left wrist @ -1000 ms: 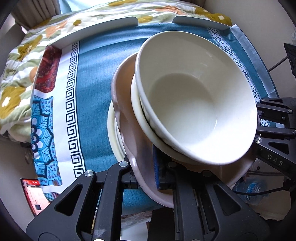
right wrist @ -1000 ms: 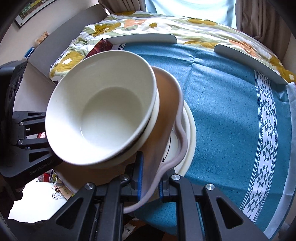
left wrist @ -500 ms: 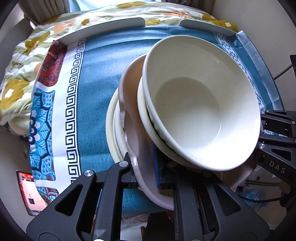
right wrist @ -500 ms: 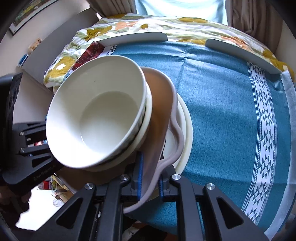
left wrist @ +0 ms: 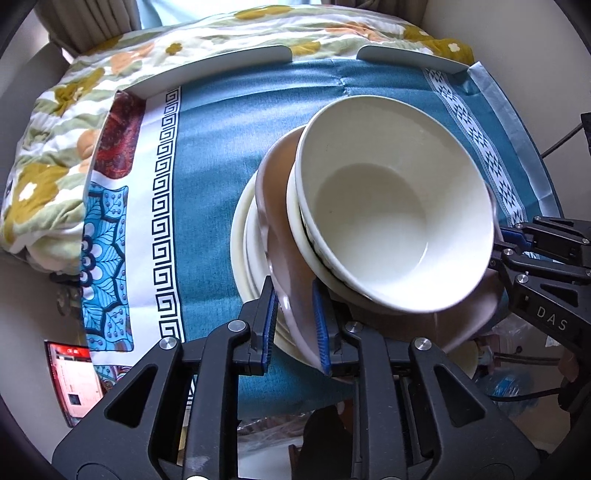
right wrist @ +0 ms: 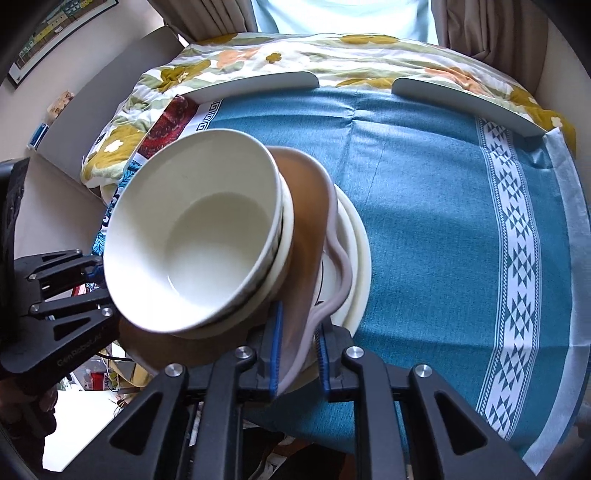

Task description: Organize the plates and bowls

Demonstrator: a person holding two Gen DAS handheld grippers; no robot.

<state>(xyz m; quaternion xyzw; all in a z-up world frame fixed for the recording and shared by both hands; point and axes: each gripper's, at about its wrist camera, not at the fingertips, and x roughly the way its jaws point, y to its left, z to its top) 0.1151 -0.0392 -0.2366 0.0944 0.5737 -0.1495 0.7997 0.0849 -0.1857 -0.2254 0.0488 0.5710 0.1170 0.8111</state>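
Glossy white ceramic makes the top bowl [left wrist: 391,221], deep and round with a smooth, bare inside. It sits nested in a second cream bowl [left wrist: 295,221], of which only the rim shows. Both stand on a pinkish-brown plate [left wrist: 280,236] with a wavy, raised rim and a shiny glaze. This plate lies tilted over two flat cream plates [left wrist: 240,236], and the stack is at the near edge of the table. On the left side of the stack, the left gripper [left wrist: 293,321] has the brown plate's rim between its blue ribbed pads. Its jaws have just been opening, so they stand slightly apart and hold the rim only loosely. On the right side, the right gripper [right wrist: 298,332] has its jaws clamped on the opposite rim of the same plate. The grippers are of matte black plastic with silver bolts. The table wears a teal woven tablecloth [left wrist: 221,147], which has a white band with a black key pattern on the left and a white band of small triangles on the right. Two curved white rails [right wrist: 258,83] lie along its far edge. Behind them is a soft quilt [left wrist: 74,110] with yellow and orange flowers, then beige curtains [right wrist: 480,29] and pale walls.
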